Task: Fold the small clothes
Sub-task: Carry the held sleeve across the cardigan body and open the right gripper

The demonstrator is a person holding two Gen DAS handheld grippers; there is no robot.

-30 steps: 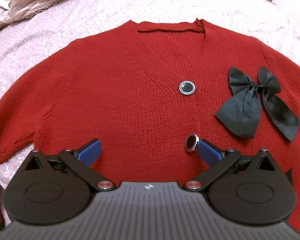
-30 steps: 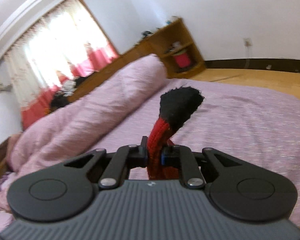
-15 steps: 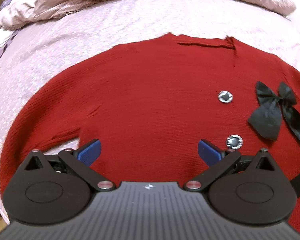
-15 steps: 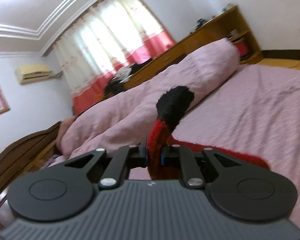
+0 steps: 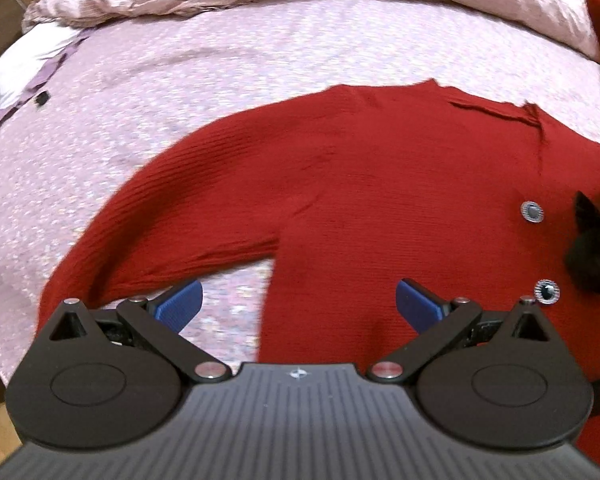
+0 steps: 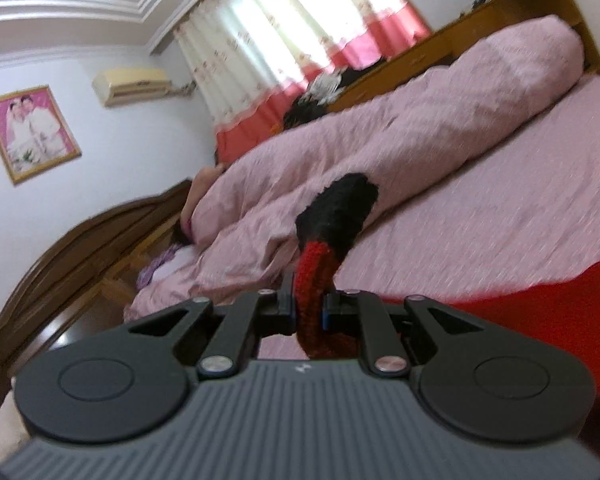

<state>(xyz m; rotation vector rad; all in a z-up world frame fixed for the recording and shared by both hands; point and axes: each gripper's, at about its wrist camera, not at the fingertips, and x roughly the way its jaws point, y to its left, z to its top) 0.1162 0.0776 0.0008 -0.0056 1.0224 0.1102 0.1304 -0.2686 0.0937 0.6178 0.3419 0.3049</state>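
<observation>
A pink bedsheet (image 5: 260, 80) covers the bed, with a rumpled pink duvet (image 6: 380, 140) heaped along its far side. A red cardigan (image 5: 380, 200) lies flat on the sheet, front up, one sleeve (image 5: 160, 232) curving out to the left. Two round buttons (image 5: 532, 212) and a black bow (image 5: 592, 248) sit near its right edge. The left gripper (image 5: 298, 300) hovers wide open over the hem, holding nothing. The right gripper (image 6: 308, 312) is clamped on the other sleeve's red knit, its black cuff (image 6: 340, 208) sticking up beyond the pads.
</observation>
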